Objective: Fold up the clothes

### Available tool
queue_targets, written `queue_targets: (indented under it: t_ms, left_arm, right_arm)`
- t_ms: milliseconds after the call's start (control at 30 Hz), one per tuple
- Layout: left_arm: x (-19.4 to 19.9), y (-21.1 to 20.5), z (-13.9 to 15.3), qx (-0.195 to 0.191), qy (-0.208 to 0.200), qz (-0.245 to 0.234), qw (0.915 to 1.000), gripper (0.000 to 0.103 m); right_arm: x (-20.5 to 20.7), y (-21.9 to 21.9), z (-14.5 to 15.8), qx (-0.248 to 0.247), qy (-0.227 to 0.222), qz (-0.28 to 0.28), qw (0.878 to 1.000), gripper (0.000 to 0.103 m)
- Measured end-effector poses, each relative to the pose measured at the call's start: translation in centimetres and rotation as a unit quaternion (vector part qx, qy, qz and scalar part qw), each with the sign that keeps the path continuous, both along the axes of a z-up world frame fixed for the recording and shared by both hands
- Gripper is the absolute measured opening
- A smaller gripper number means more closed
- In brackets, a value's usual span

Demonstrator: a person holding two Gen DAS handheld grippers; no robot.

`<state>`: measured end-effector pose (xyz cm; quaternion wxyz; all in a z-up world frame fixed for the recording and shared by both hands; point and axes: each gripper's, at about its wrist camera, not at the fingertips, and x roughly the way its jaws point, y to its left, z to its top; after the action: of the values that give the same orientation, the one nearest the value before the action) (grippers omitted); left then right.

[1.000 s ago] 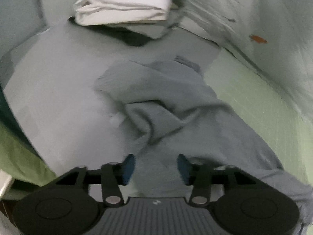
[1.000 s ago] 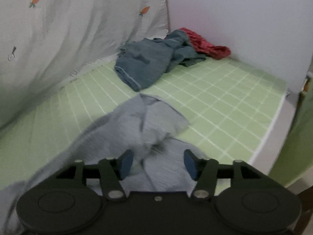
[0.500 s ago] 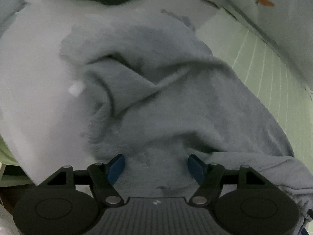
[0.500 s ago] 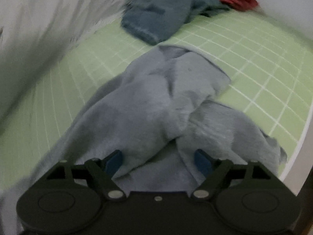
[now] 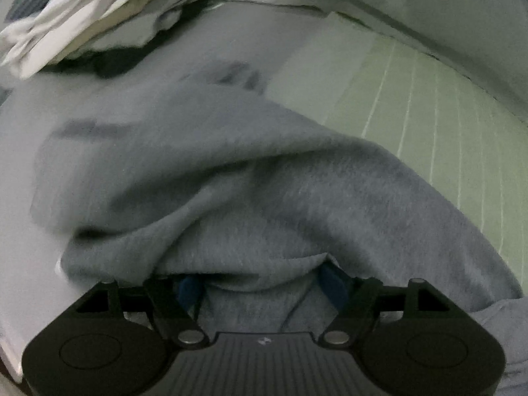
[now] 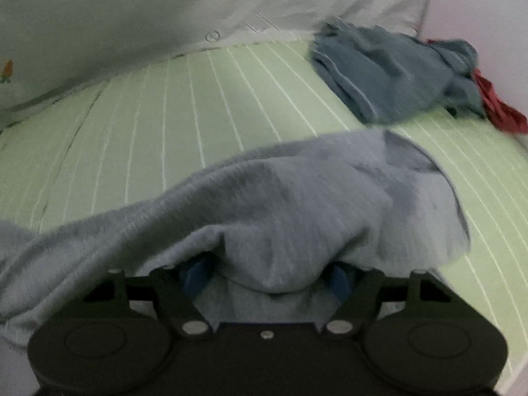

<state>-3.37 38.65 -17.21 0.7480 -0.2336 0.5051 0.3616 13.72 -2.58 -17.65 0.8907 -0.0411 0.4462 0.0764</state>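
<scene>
Both tongs (image 5: 262, 288) (image 6: 269, 277) wide around grey garment (image 5: 250, 198).

The left black plastic claw (image 5: 260, 288) has blue pads, silver pivot screws, round side discs and a ribbed grey centre plate with a small white logo. The right black plastic claw (image 6: 269, 277) matches it, its centre smooth with one silver screw.

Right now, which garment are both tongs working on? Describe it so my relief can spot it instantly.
Start at the green striped bedsheet below the carrot-print fabric. Rumpled across its near edge lies the pale grey fleecy sweatshirt, bunched between both open tongs. Unlike the teal garment and red cloth in the far corner, it is light grey and closest.
</scene>
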Motion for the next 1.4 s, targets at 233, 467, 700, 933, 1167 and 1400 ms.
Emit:
queue_targets:
  t_ms: [233,467,700,933,1167,1400]
  left_arm:
    - [6.2,2.9,0.1,-0.01,-0.017,-0.015,0.9997,0.076]
    - [11.9,4.9,0.0,0.002,-0.061,-0.027,0.9978,0.076]
    - [13.1,5.8,1.1,-0.021,-0.102,-0.02,0.9943,0.078]
    - [10.9,5.6,-0.1,-0.036,-0.075,-0.02,0.9963,0.078]
    - [9.0,4.5,0.5,-0.04,-0.068,-0.037,0.9962,0.078]
    - [5.1,5.2,1.2,-0.049,-0.07,-0.01,0.9963,0.078]
  right_arm:
    - [8.1,4.5,-0.1,0.008,-0.021,-0.013,1.0,0.078]
    - [17.8,8.1,-0.8,0.009,-0.048,-0.02,0.999,0.081]
    - [17.9,10.2,2.7,-0.001,-0.048,-0.071,0.996,0.074]
    - [18.0,12.1,4.0,0.026,-0.081,-0.08,0.993,0.081]
    - [21.9,13.4,0.7,0.032,0.0,-0.103,0.994,0.043]
    - [15.3,9.7,5.5,0.082,-0.083,-0.063,0.991,0.01]
